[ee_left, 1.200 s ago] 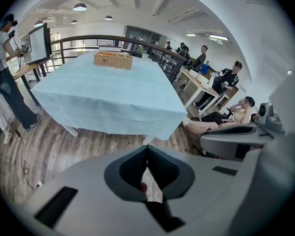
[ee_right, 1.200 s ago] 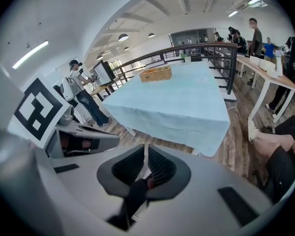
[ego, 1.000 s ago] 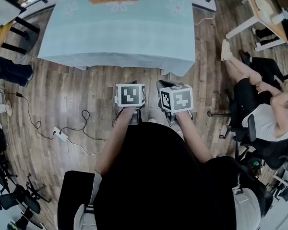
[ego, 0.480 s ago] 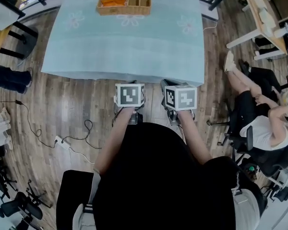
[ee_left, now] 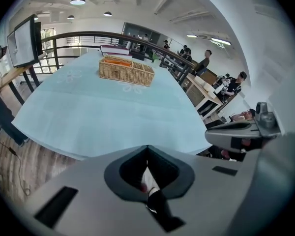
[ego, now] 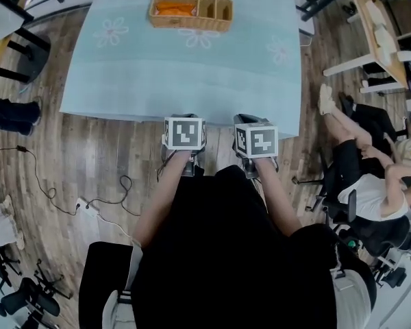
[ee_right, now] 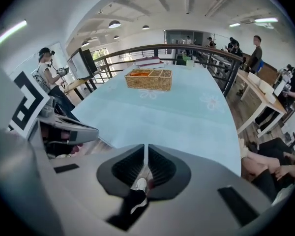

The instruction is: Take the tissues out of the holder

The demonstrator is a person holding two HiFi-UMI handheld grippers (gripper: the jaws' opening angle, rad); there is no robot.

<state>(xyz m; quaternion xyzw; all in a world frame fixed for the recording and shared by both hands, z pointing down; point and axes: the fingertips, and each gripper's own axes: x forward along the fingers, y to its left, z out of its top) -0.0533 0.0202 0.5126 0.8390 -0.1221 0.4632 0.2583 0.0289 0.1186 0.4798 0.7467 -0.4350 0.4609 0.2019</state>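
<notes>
A wicker holder [ego: 190, 11] with three compartments stands at the far end of a table under a light blue cloth [ego: 185, 67]. Orange tissues [ego: 175, 9] fill its left compartment. Both grippers are held close to the person's body at the table's near edge, far short of the holder. The left gripper [ee_left: 147, 147], under its marker cube [ego: 185, 132], has its jaws together with nothing between them. The right gripper [ee_right: 144, 146], under its cube [ego: 255, 140], is shut and empty too. The holder [ee_left: 127, 71] [ee_right: 148, 79] lies well ahead in both gripper views.
A person sits on a chair [ego: 370, 163] to the right, near a white desk [ego: 380, 33]. A cable with a power strip [ego: 89, 204] lies on the wooden floor at left. A railing [ee_right: 196, 50] runs behind the table.
The person has walked toward the table. Table and holder have slid lower and nearer in the head view, and both grippers now reach the table's near edge, still shut.
</notes>
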